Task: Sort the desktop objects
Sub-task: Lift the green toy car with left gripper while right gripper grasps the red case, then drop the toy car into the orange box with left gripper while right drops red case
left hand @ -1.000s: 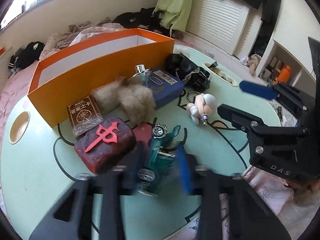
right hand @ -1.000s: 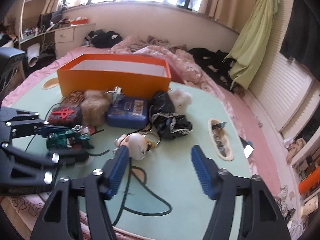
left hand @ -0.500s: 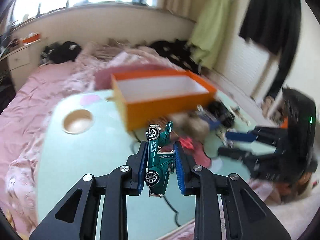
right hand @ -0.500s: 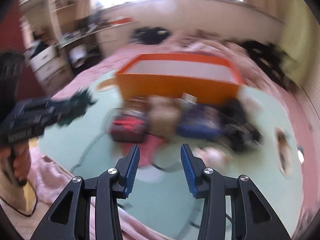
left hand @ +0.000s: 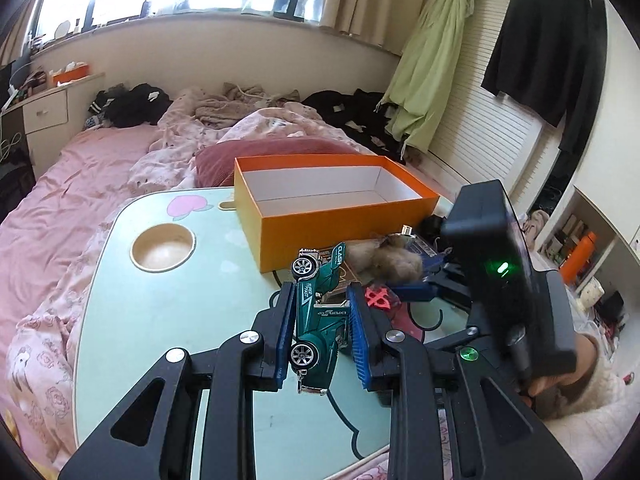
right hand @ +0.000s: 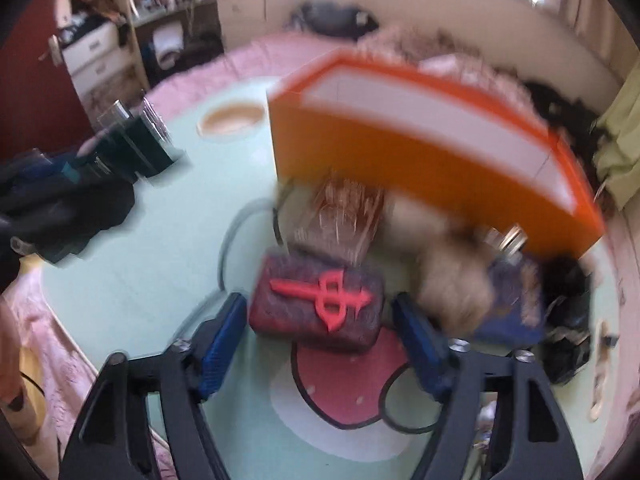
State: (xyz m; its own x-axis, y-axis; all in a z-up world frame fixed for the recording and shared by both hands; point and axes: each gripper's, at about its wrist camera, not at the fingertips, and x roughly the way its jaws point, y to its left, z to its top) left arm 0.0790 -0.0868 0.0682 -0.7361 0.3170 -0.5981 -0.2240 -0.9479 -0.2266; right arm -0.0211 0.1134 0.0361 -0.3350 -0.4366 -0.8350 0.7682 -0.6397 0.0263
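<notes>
The orange box (left hand: 332, 200) sits open at the far edge of the pale green table (left hand: 160, 320). The right gripper (right hand: 320, 332) hangs spread wide, straddling the dark red block (right hand: 316, 300), pads not touching it. Lifted clear of the table, the left gripper (left hand: 320, 328) clamps the green toy car (left hand: 318, 312), nose down.
</notes>
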